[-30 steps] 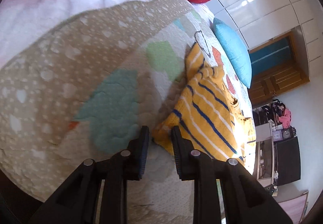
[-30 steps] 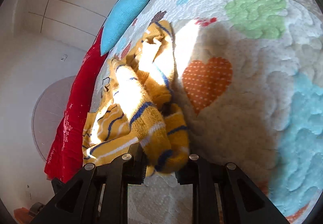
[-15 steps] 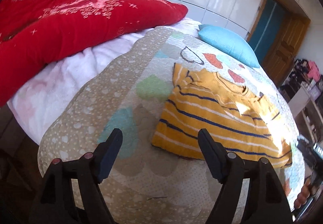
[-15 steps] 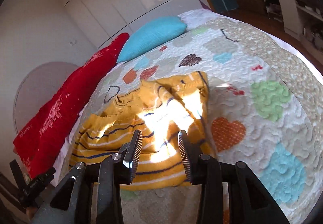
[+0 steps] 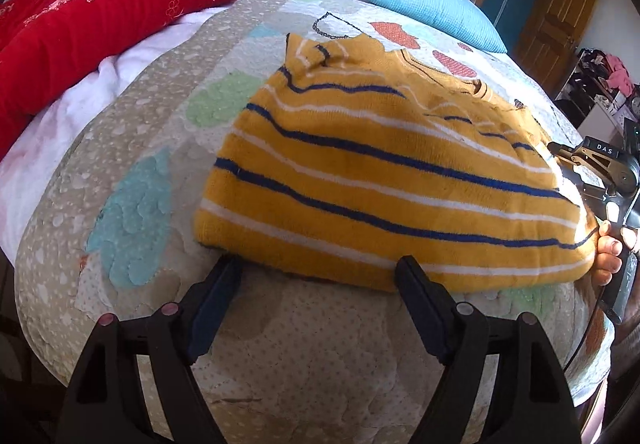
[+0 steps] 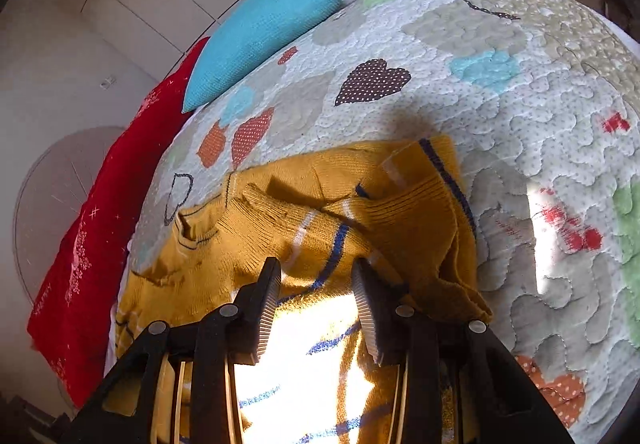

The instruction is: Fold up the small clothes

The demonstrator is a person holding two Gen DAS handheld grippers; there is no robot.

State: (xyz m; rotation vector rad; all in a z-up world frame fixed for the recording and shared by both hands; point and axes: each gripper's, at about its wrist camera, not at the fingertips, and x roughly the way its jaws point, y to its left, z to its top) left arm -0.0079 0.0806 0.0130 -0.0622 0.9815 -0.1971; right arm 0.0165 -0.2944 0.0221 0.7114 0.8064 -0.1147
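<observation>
Quilted bed [image 5: 132, 132], folded yellow striped sweater [image 5: 384, 180]

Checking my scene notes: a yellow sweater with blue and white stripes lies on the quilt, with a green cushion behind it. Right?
Not quite: the cushion is blue, not green, as the left wrist view shows. The striped yellow sweater does lie on the quilt.

- Right tongs [image 6: 316, 276] hang parted above a yellow striped sweater [image 6: 360, 220] on the quilted bed [image 6: 520, 92], gripping nothing.
- Blue cushion [image 6: 260, 40] lies at the bed's far edge.
</observation>
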